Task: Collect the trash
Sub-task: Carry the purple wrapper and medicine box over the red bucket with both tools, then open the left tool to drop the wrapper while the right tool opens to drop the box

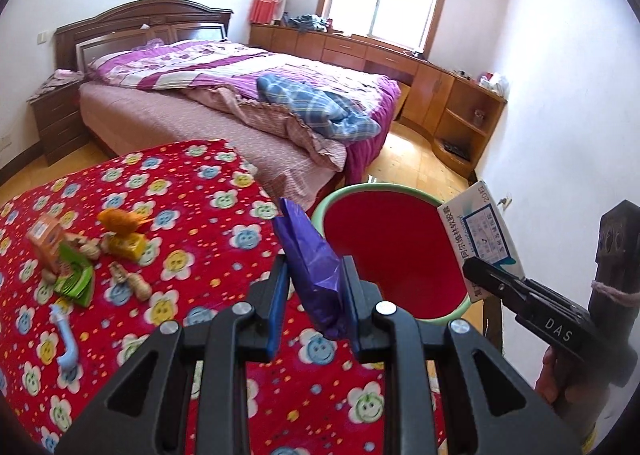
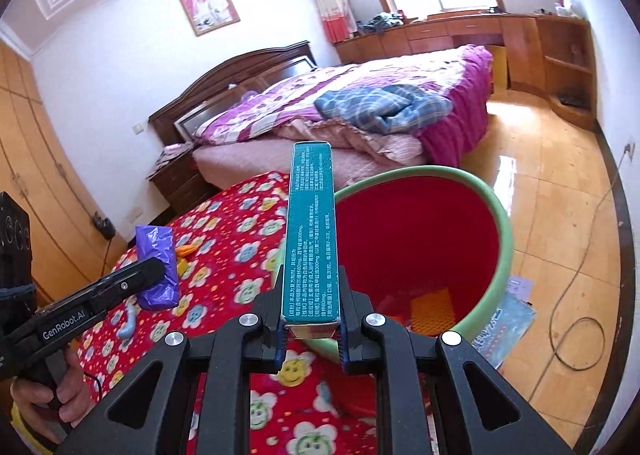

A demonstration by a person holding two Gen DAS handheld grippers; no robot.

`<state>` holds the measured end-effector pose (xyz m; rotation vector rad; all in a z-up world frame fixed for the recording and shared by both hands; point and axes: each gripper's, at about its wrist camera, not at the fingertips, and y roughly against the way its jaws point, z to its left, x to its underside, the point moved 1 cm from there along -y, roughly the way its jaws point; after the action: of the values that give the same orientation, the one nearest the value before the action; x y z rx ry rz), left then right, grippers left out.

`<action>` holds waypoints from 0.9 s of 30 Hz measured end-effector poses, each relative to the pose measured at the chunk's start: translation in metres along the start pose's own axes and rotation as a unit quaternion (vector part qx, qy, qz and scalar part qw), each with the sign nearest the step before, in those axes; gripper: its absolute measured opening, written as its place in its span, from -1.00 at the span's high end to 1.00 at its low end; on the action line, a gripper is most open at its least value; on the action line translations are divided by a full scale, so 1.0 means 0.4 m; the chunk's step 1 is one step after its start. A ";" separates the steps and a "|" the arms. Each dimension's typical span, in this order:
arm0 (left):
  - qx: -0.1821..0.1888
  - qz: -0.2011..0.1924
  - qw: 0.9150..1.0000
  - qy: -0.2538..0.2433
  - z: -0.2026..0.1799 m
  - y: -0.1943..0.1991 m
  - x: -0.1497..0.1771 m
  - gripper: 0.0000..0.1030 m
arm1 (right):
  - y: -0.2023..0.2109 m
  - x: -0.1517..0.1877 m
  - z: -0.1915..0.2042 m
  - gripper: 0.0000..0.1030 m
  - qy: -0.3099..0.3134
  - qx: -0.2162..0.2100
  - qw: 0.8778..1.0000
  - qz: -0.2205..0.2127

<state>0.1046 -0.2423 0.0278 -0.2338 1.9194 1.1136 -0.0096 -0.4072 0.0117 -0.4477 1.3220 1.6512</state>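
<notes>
Left wrist view, left to right. Left of frame: the table under its red fleece cloth printed with smiling flowers point(image 1: 192, 191) carries leftover trash: a small orange carton point(image 1: 45, 243), a green printed wrapper point(image 1: 76, 275), scattered peanut shells point(image 1: 138, 283), an orange and yellow scrap point(image 1: 124, 231) and a pale blue curved plastic piece point(image 1: 68, 339).

Centre bottom: my left gripper point(image 1: 316, 295), jaws narrow and clamped on a crumpled purple plastic bag point(image 1: 310, 259); the bag sticks up past the fingertips and overlaps the near rim of the bin in this view.

Right of centre: the round bin, green rim and red inside point(image 1: 384, 247), stands on the floor just beside the table edge.

Far right: my right gripper point(image 1: 496, 279), jaws narrow, pinching a flat white and teal cardboard medicine box point(image 1: 480, 235) by its lower end.

Right wrist view confirms it: the box point(image 2: 310, 239) stands long and upright between the pads, its top end reading against the bin's left rim point(image 2: 496, 215).

Judgement: both loads are at the bin but not clearly over the opening. I would carry each fully past the rim toward the red centre, tip the box downward so its length clears, then open one gripper at a time. The bag is light and may cling to a pad or drift onto the cloth; release it low.
</notes>
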 end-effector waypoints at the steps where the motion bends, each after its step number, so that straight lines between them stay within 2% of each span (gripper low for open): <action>1: 0.004 0.002 1.000 -0.002 -0.009 -0.012 -0.002 0.52 | -0.002 -0.002 -0.012 0.63 -0.004 0.004 1.000 -0.001; 14: 0.039 0.046 0.998 -0.033 -0.099 -0.182 -0.013 0.51 | -0.048 -0.008 -0.140 0.63 -0.049 0.035 0.998 0.016; 27: 0.038 0.082 0.995 -0.038 -0.117 -0.315 0.013 0.52 | -0.109 -0.036 -0.204 0.63 -0.042 0.049 0.997 0.033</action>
<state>0.1417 -0.3505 -0.0433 0.0079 1.9345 1.1373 0.0123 -0.4881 -0.0305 -0.2757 1.3605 1.6331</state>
